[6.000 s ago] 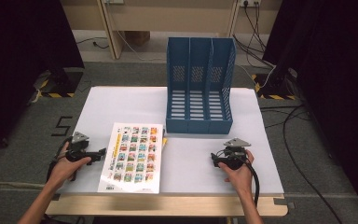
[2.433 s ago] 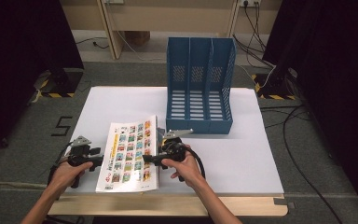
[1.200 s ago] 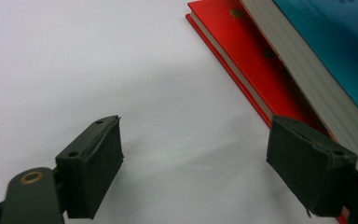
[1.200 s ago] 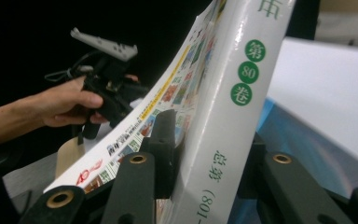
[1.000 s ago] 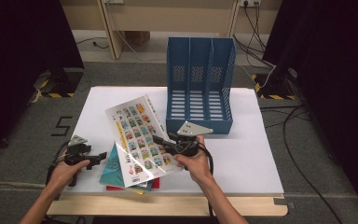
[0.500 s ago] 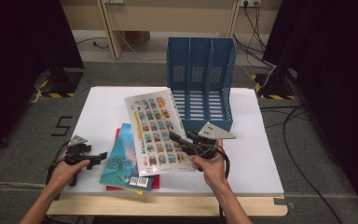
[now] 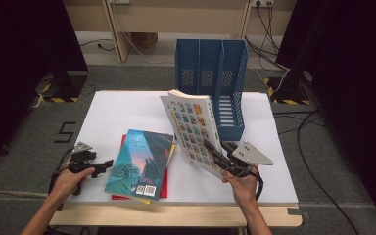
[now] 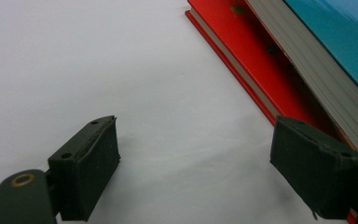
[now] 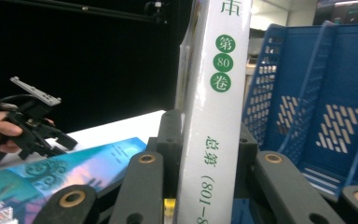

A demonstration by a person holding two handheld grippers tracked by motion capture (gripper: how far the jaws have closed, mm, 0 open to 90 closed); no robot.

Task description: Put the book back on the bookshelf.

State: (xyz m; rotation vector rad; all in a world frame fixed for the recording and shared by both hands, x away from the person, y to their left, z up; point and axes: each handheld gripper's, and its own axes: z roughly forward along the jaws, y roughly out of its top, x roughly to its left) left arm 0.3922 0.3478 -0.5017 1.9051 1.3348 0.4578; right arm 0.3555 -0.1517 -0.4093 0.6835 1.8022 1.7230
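The right gripper (image 7: 214,151) is clamped on the lower end of a thin white paperback book with a grid of small coloured pictures on its cover (image 7: 192,128), holding it off the white desk (image 7: 117,110), just in front of the blue plastic three-slot file rack (image 7: 210,73).

The grip sits at one end only, so the book could sag, swing or slip as it nears the rack, and its top corner could catch a divider or push the light rack back.

The book's long axis rises steeply, top end leaning toward the rack; in the right gripper view its spine faces the camera.

The left gripper (image 7: 100,165) stands open on nothing, jaws just widened, beside the stack of a teal-covered book on a red one (image 7: 139,164), farther from the rack.
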